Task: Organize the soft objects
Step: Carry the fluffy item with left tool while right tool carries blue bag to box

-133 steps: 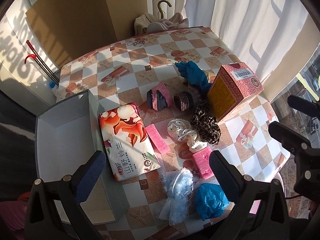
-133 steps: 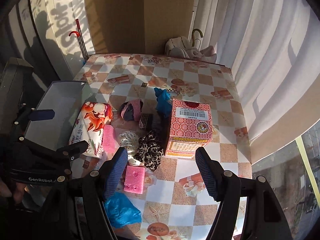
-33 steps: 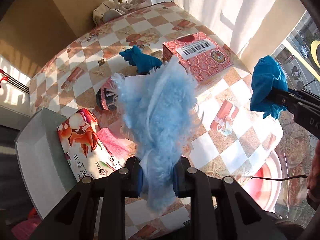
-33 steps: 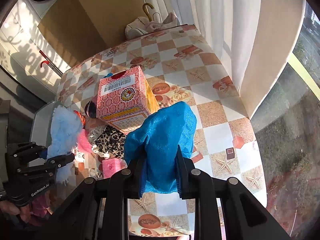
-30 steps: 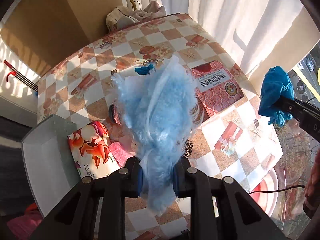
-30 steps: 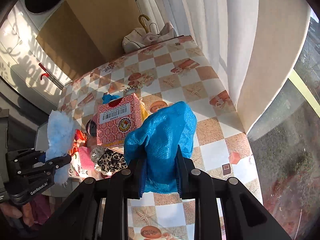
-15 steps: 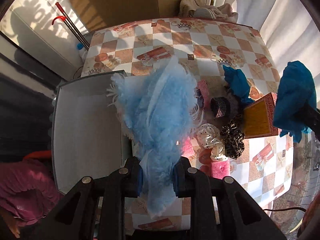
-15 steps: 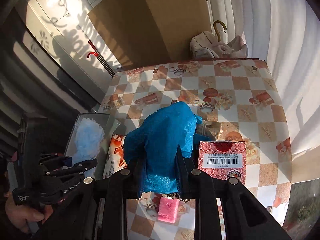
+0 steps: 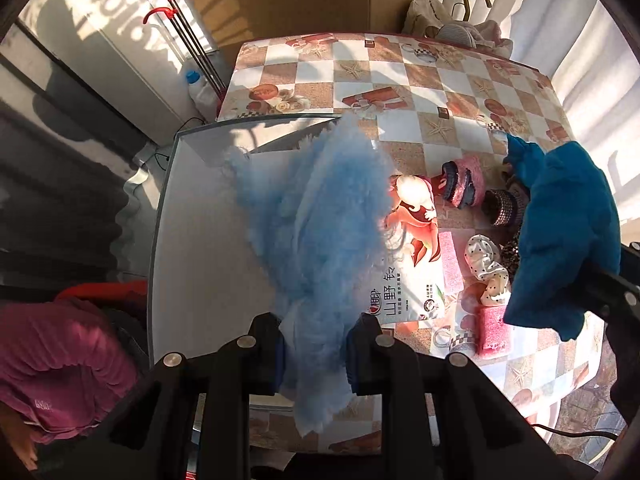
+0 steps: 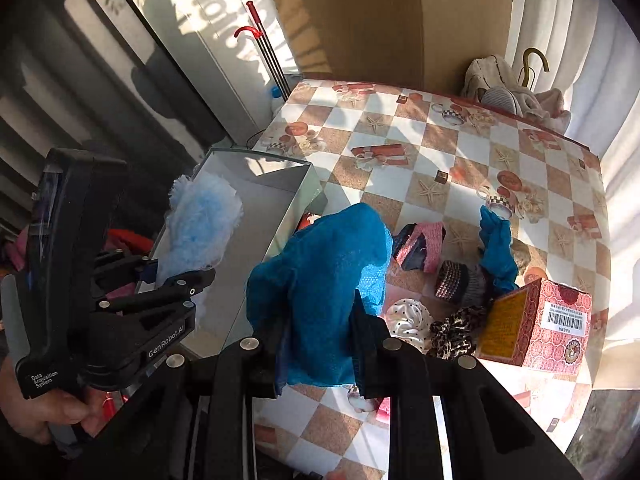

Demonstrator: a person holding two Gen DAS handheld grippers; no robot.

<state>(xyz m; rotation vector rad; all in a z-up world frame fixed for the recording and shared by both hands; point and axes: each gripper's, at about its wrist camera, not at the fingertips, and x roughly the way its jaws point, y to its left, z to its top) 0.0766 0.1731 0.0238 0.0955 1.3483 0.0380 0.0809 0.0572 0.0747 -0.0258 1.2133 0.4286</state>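
Fluffy blue item (image 9: 316,216) is hanging clamped in left gripper (image 9: 314,356) over grey box (image 9: 200,240); right gripper (image 10: 316,350) is gripping teal cloth (image 10: 320,276) beside box, above table (image 10: 440,152). Transport step; next probably needs lowering + releasing both inside box

a table (image 9: 400,76) covered in a checkered cloth printed with starfish and cups is lit by strong, low sunlight. white curtains (image 10: 600,40) are hung along one side, and a brown cardboard panel (image 10: 360,12) is stood behind. shadowed lettering is cast on a pale wall (image 9: 100,12).
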